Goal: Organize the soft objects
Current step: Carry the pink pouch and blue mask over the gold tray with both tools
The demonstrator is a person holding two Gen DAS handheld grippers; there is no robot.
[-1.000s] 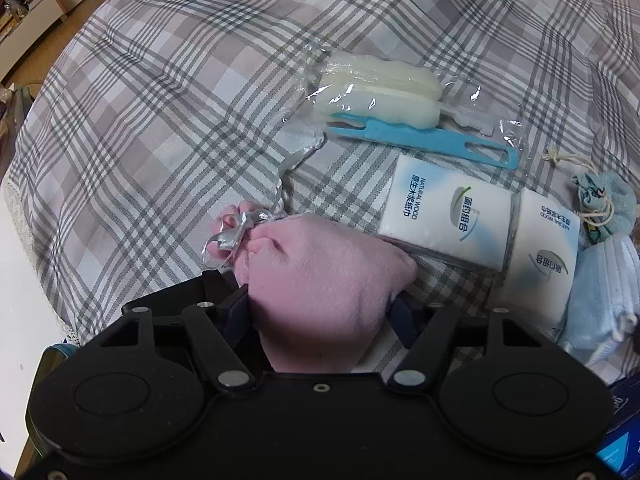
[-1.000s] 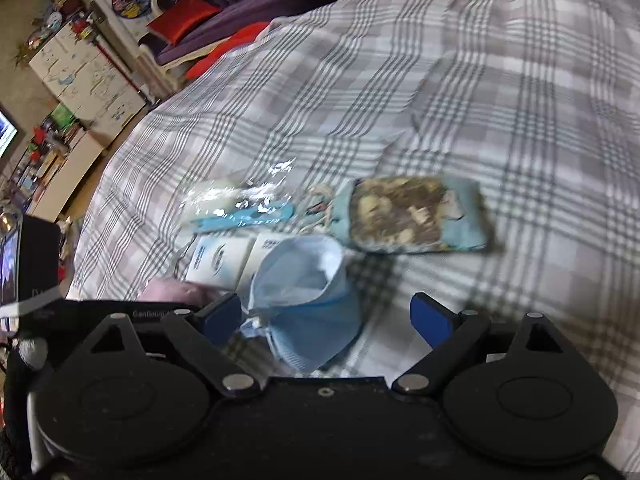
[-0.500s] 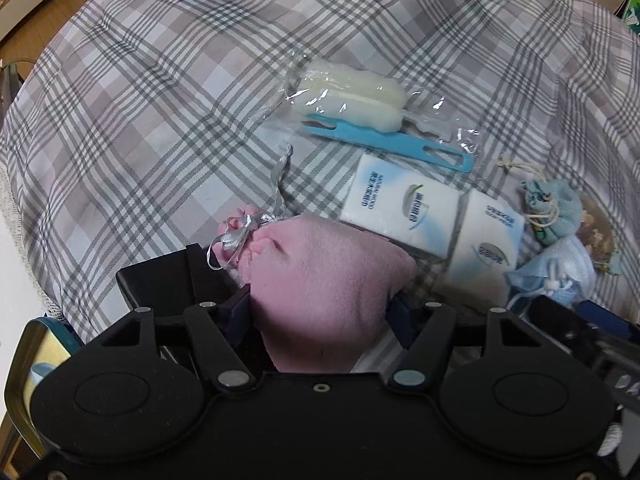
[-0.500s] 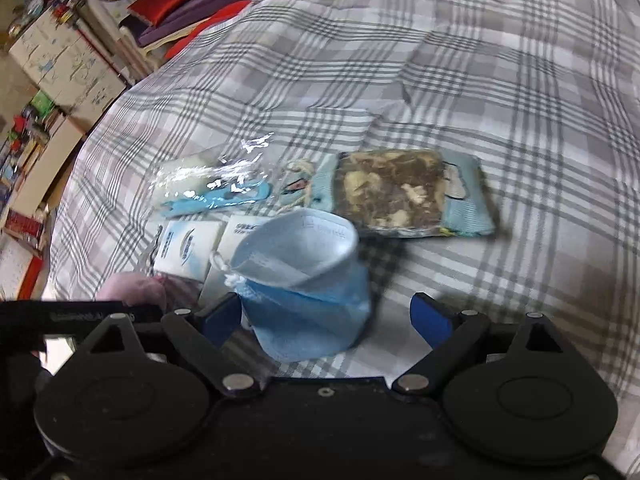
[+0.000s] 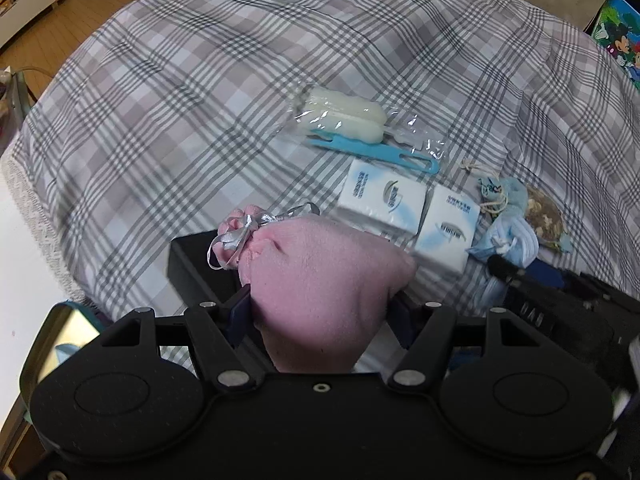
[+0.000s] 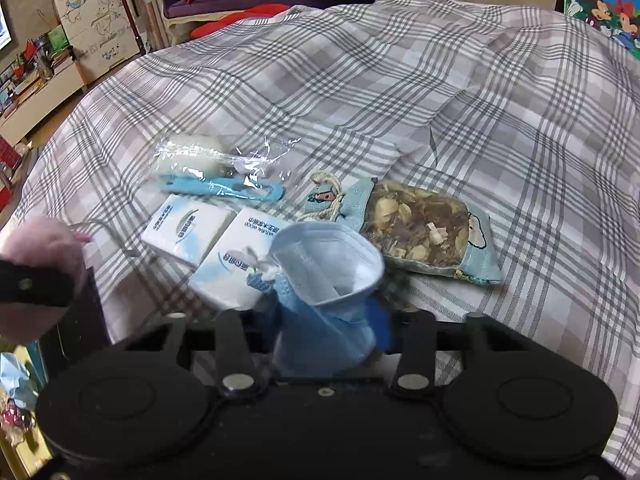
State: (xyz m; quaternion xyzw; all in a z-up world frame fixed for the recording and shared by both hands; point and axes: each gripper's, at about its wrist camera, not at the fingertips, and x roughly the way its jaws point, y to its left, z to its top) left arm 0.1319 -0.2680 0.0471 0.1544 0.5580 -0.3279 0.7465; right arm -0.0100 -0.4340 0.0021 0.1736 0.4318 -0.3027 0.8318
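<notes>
Your left gripper (image 5: 320, 308) has its jaws pinching the pink pouch (image 5: 320, 280), one dark blue pad on each side of its plump body. The pouch fills the gap between them and bulges forward, with its gathered neck and silver ribbon (image 5: 236, 236) pointing away from you and to the left. It sits above a dark box (image 5: 192, 268) at the near edge of the bed.

Your right gripper (image 6: 328, 332) has its jaws pinching the blue face mask (image 6: 324, 280). The mask stands up between them, its white inner side folded open like a cup toward the far side.

Just beyond the mask, two white tissue packs (image 6: 188, 232) lie side by side and touching on the checked bedspread (image 6: 400, 100). To their right lies a light blue drawstring bag (image 6: 420, 228) with a clear window showing dried chips, its cord end near the mask.

Farther out, beyond the tissue packs, a white sponge brush in clear wrap (image 6: 192, 156) lies flat with a blue plastic handle (image 6: 224, 190) alongside it.

At the far right edge, a cartoon picture (image 6: 600, 4) stands past the bed.
</notes>
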